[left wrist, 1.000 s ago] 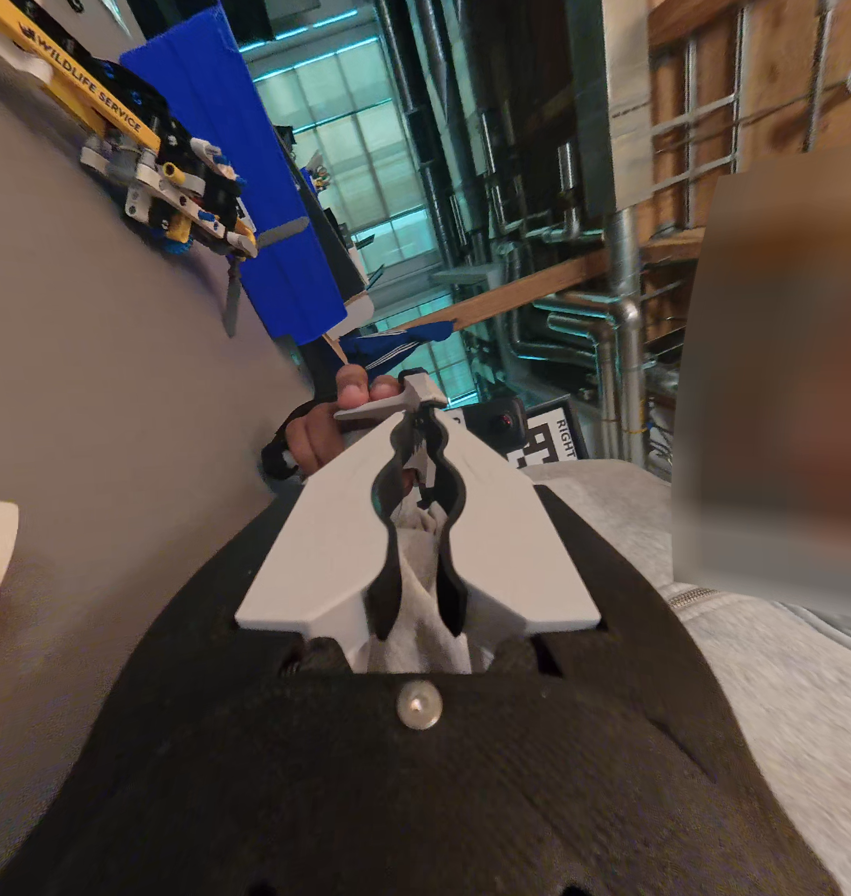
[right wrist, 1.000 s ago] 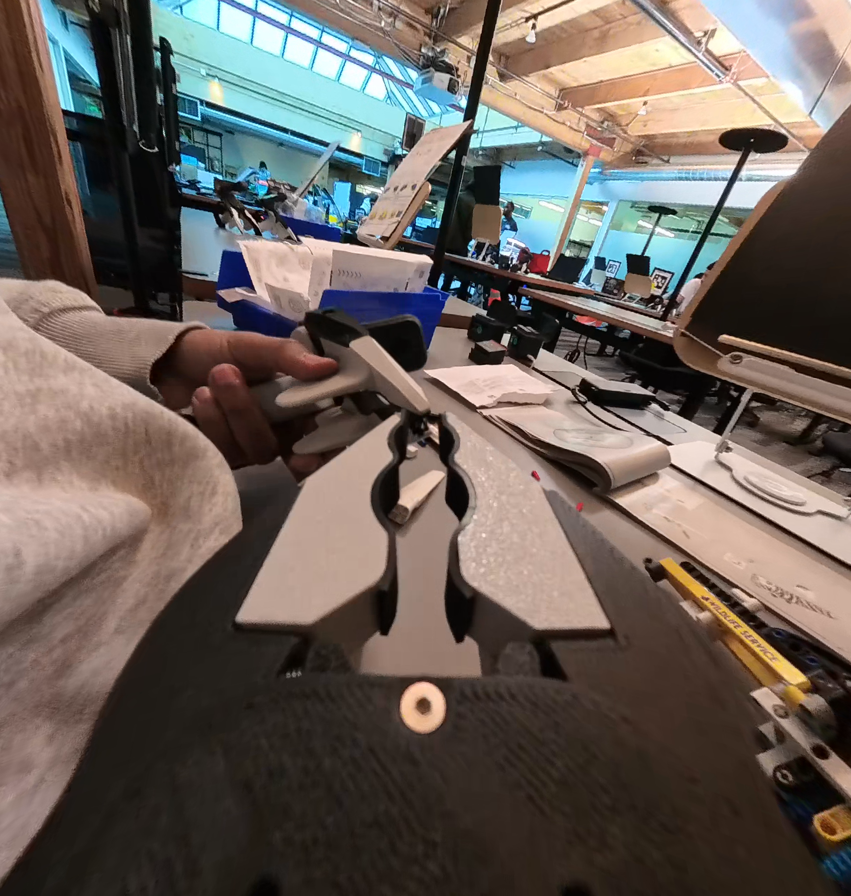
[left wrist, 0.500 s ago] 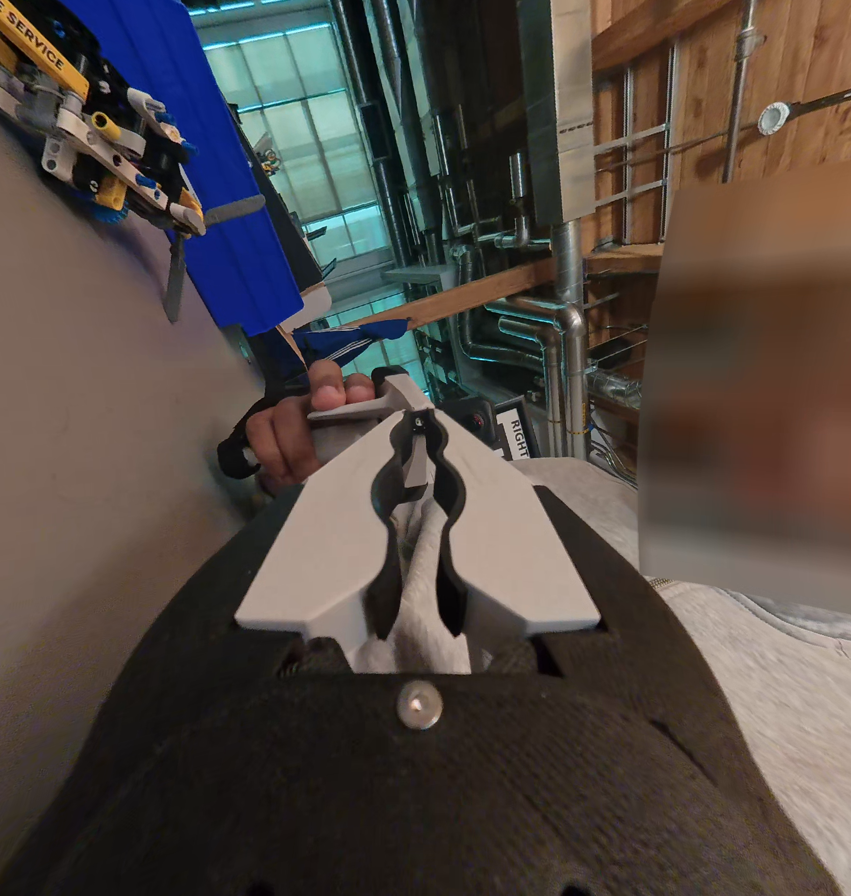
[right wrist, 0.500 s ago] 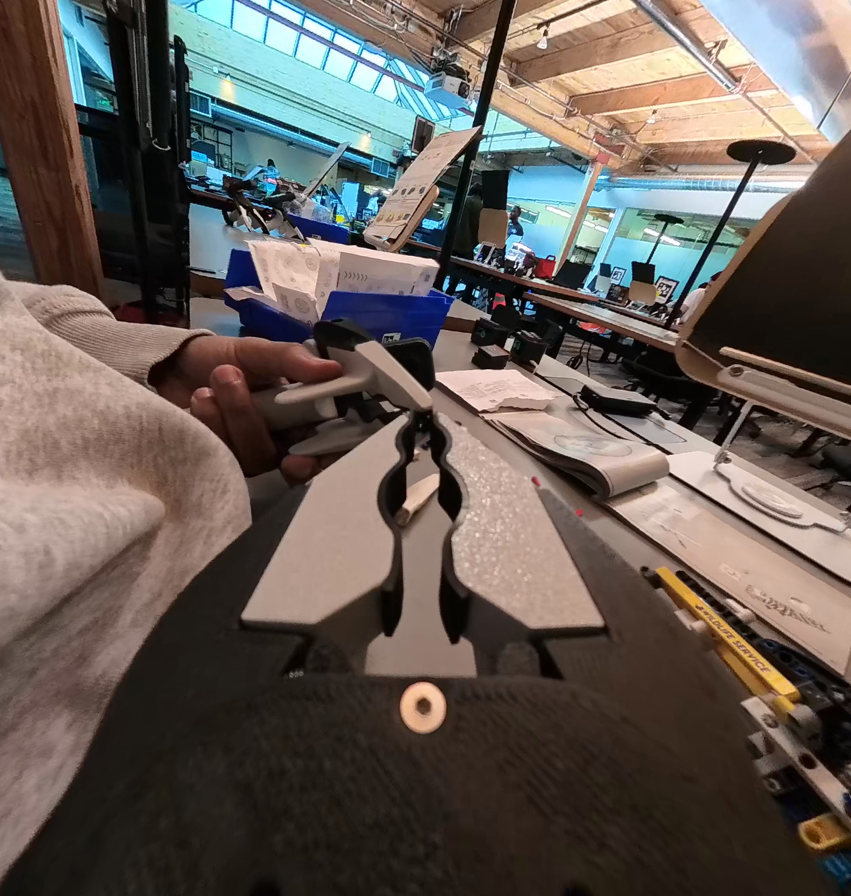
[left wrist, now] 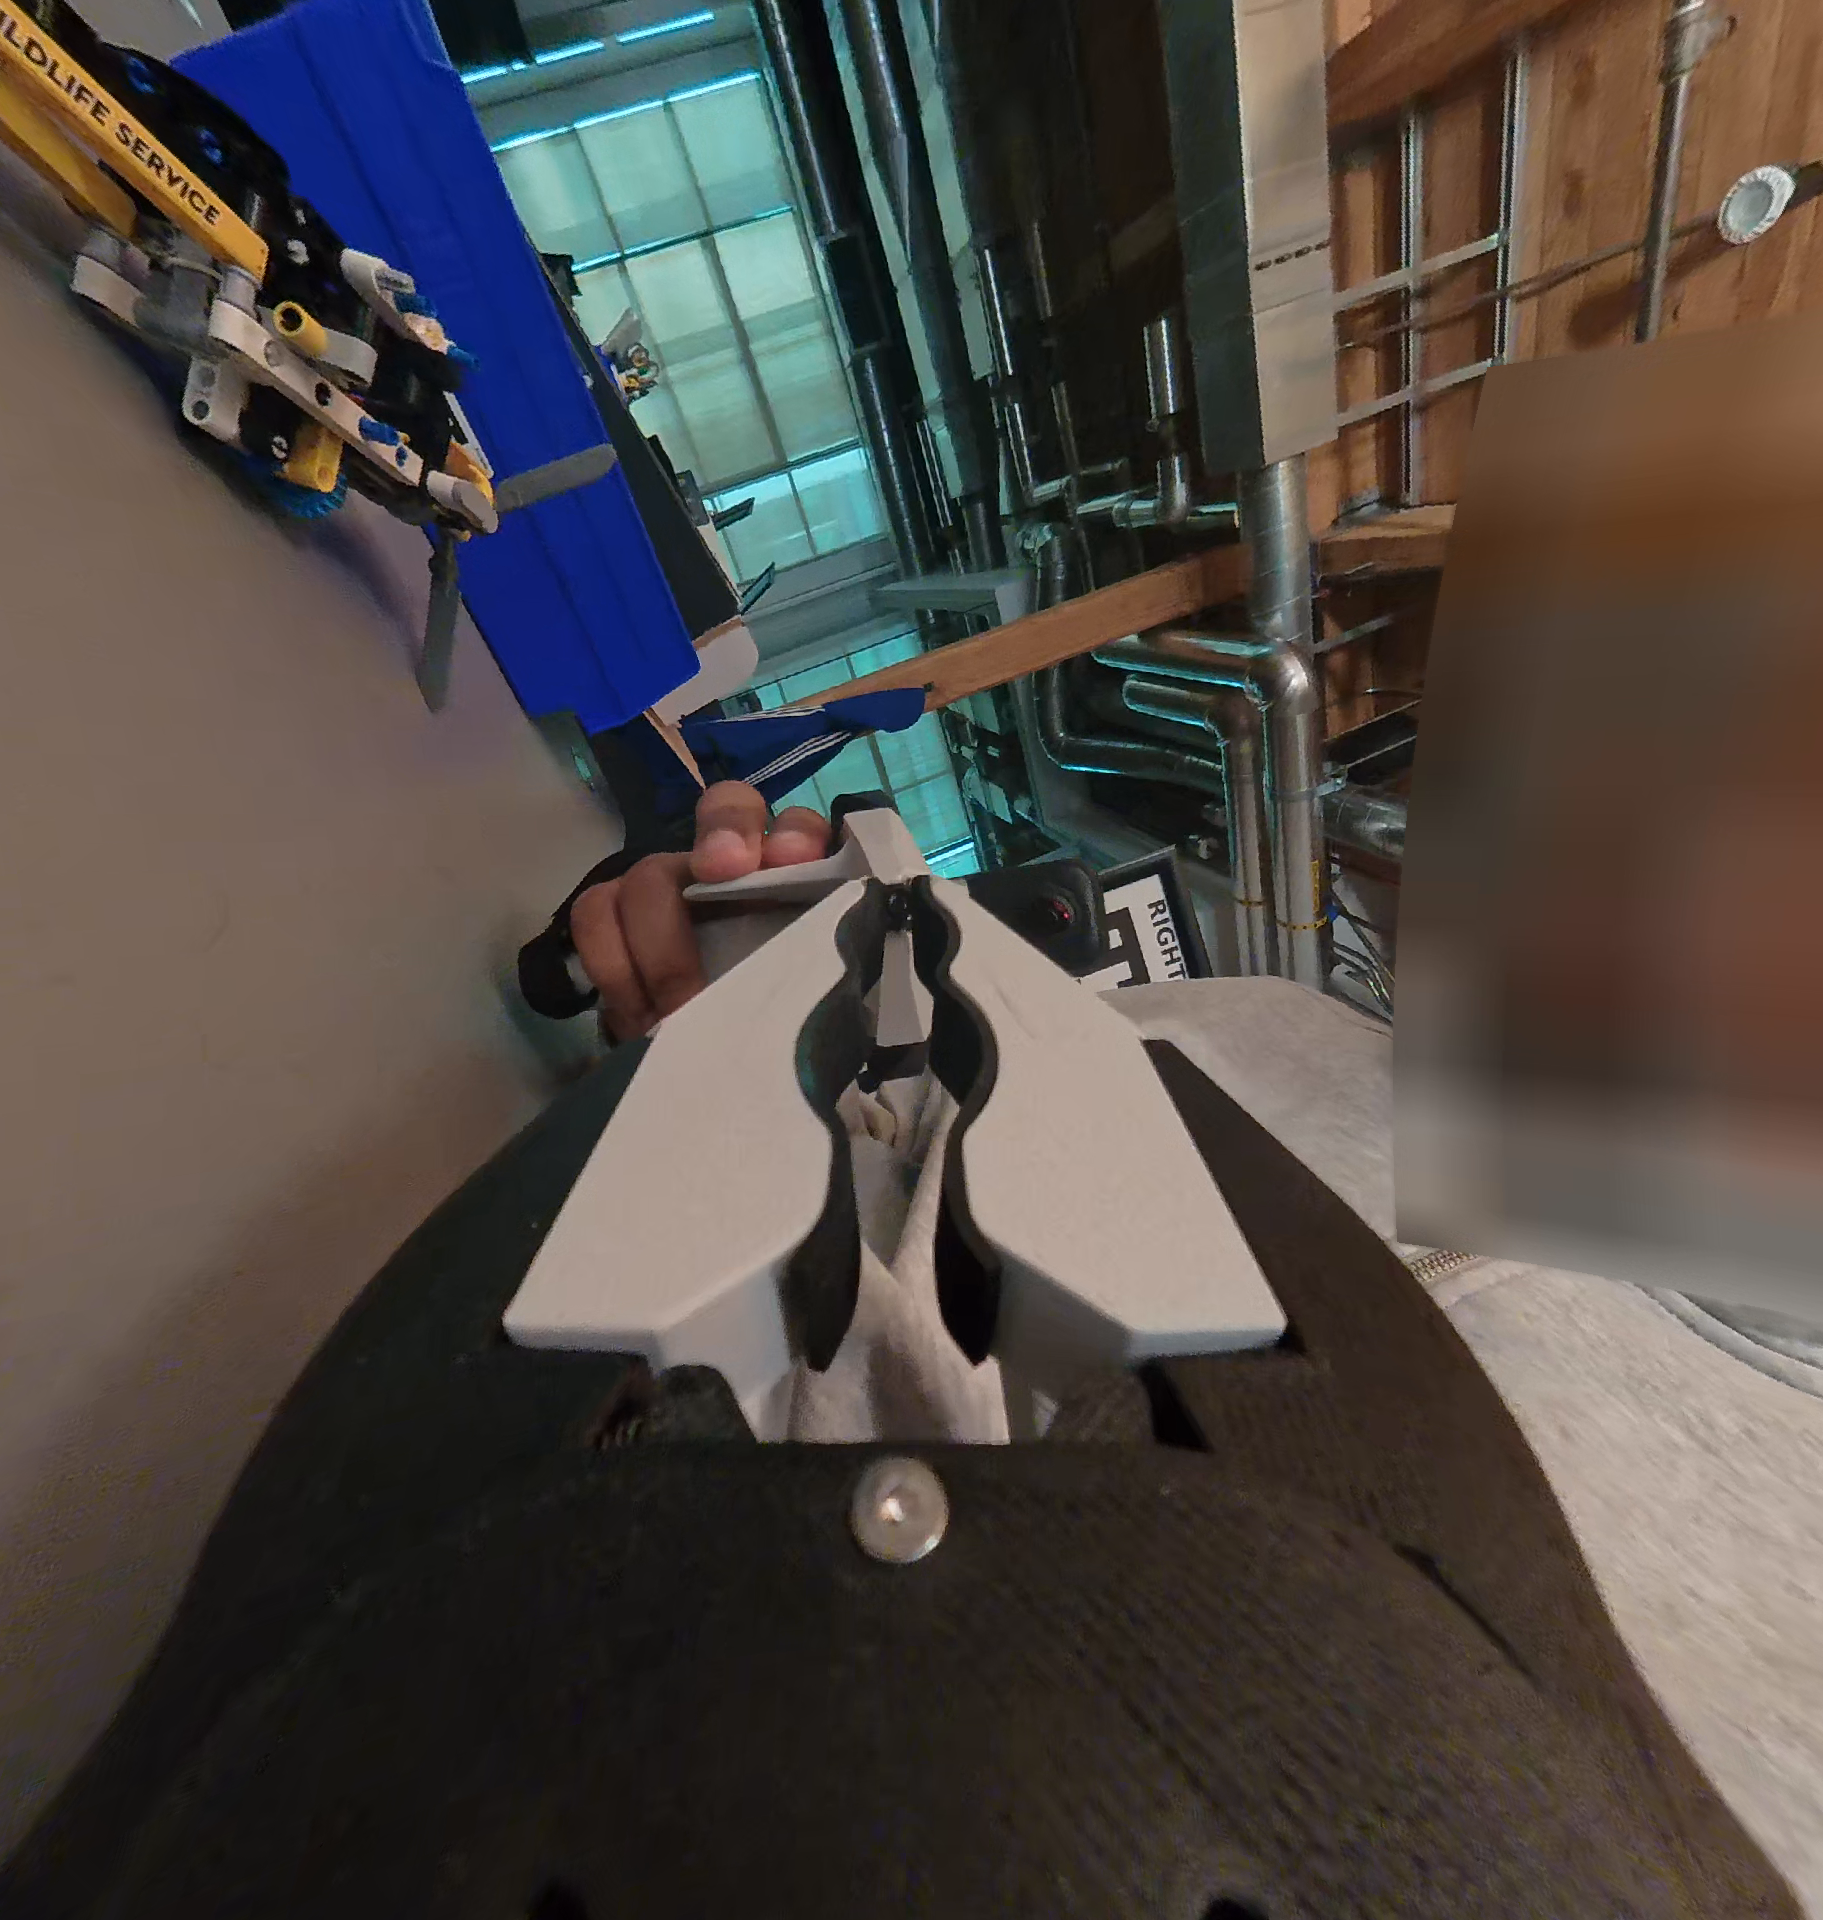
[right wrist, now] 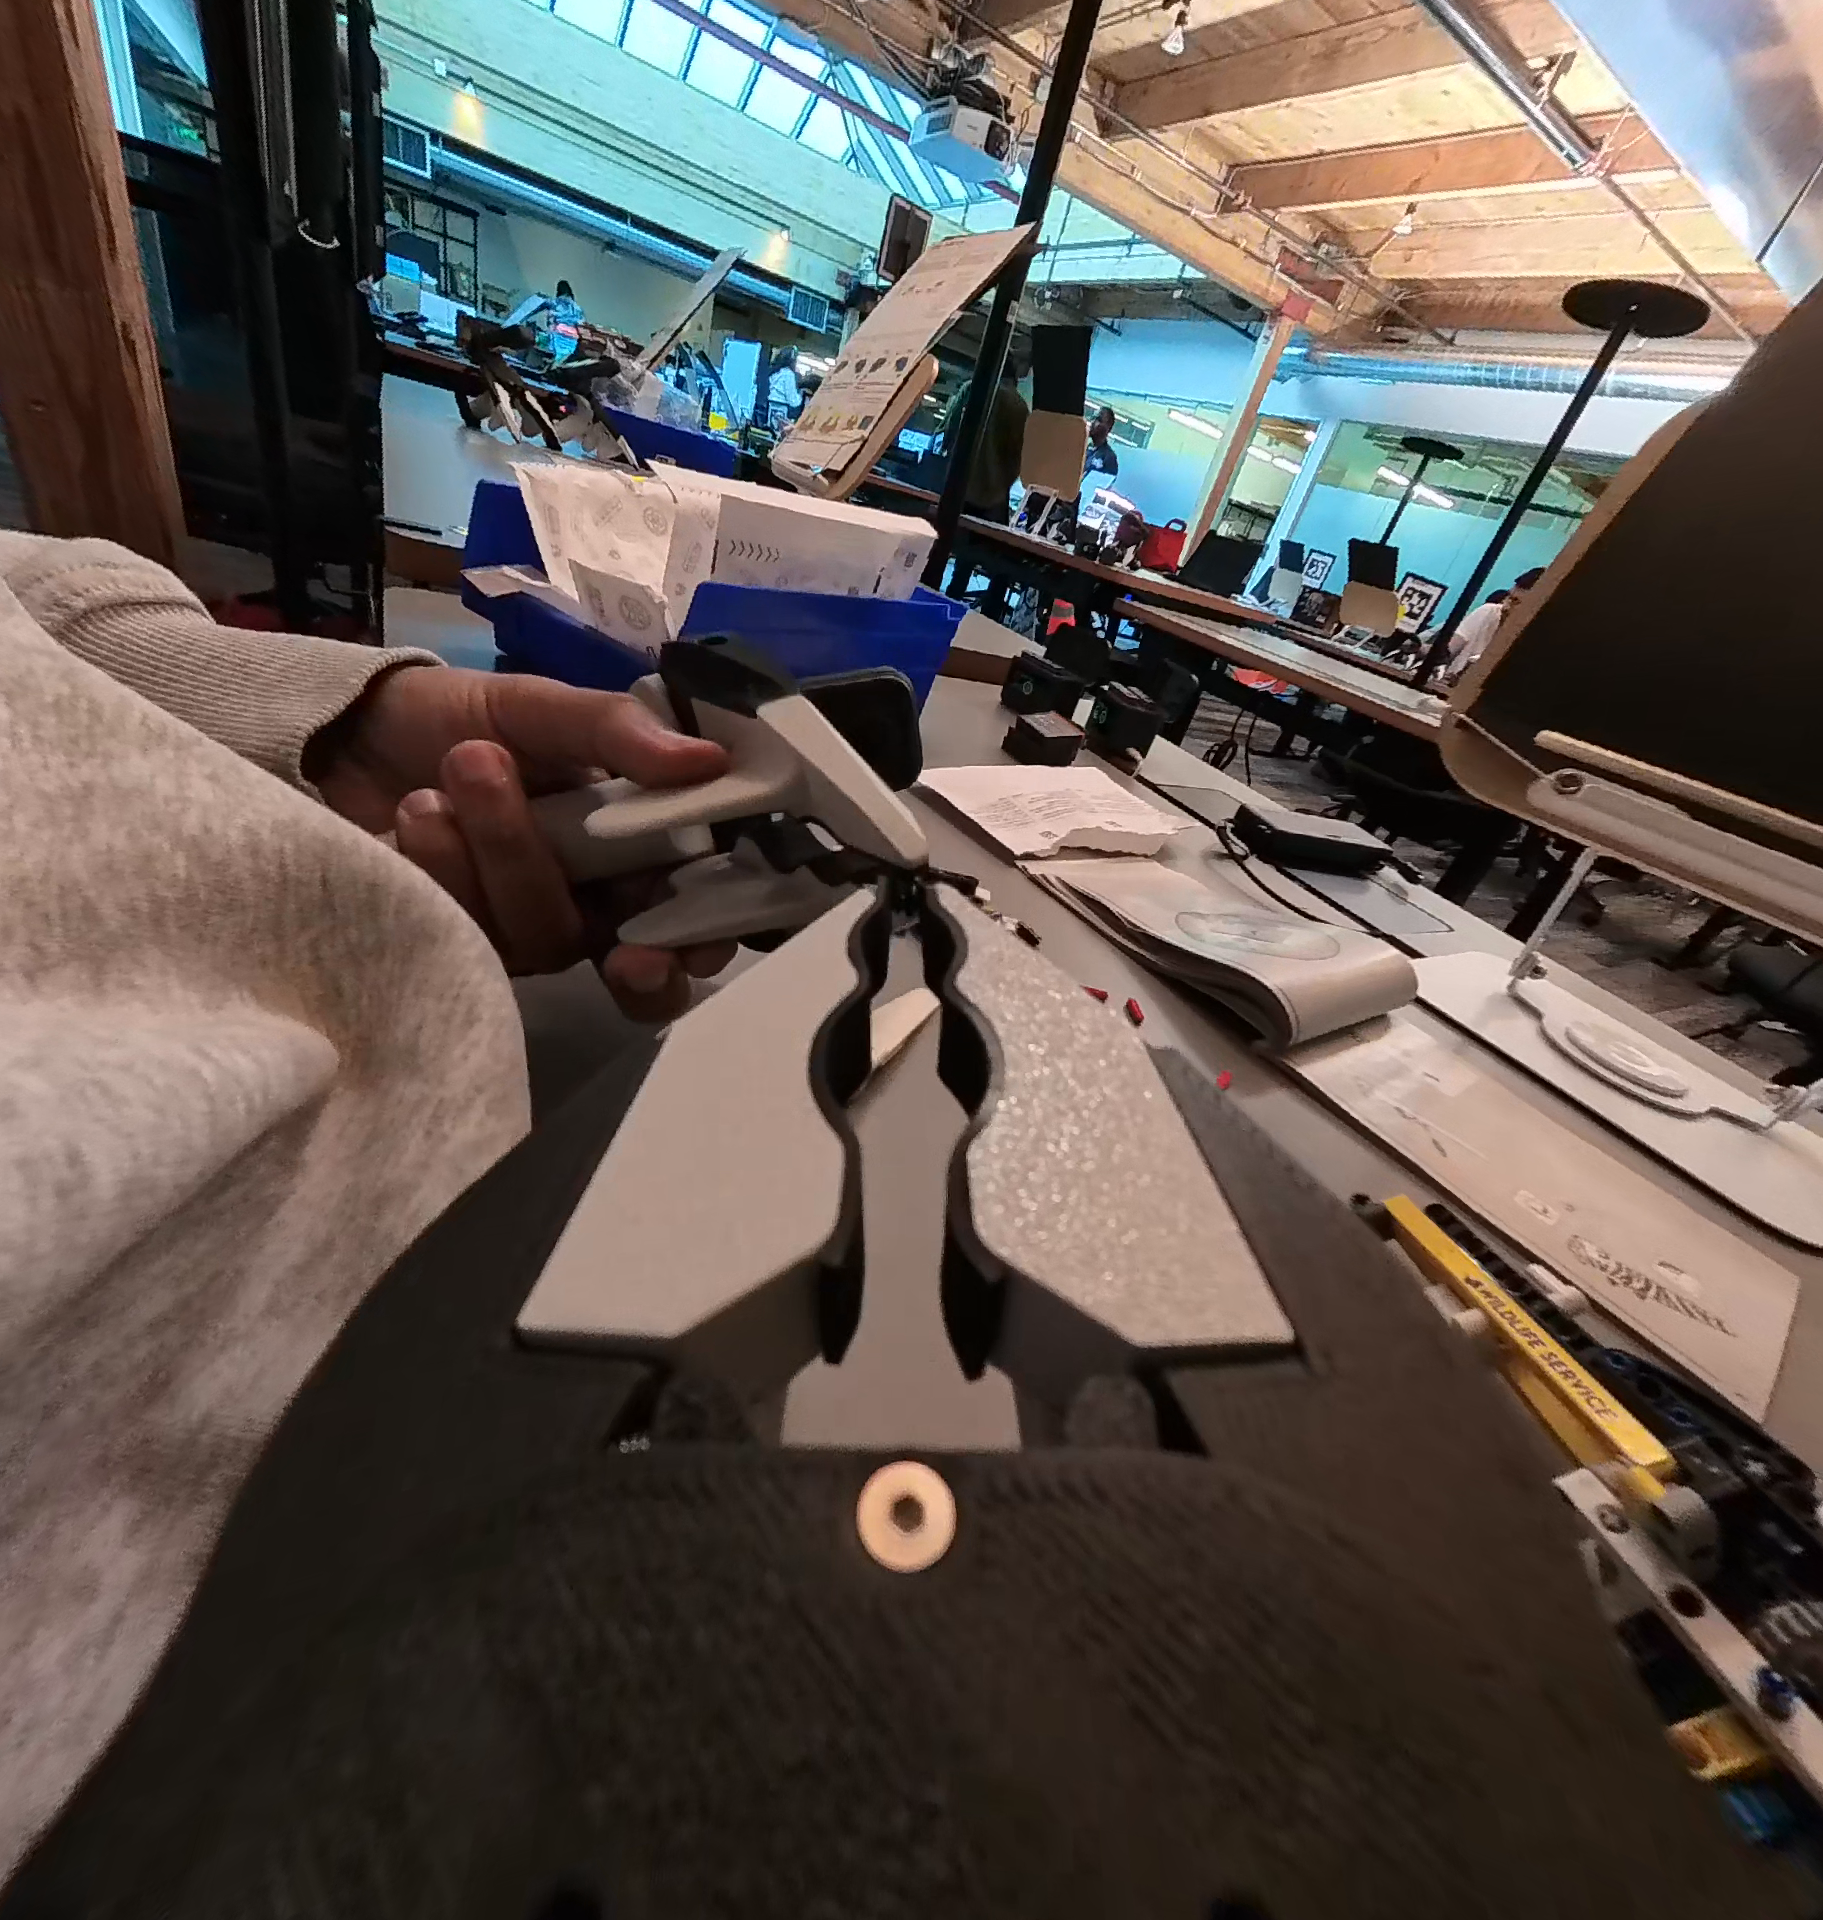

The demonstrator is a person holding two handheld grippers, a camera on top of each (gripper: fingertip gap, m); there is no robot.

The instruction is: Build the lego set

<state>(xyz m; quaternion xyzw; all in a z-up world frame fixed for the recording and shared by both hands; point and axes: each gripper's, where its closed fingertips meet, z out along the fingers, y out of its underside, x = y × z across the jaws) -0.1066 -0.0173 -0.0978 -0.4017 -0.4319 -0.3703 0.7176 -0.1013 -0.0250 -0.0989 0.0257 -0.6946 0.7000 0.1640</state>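
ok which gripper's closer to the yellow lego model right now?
Right. The right gripper has the lego model just beside its body, low on its right. The left gripper meets it tip to tip; its view shows the model farther off.

Each wrist camera looks close along its own fingers at the other gripper, sharing the bench's (right wrist: 1260, 1117) lego model (left wrist: 252, 312).
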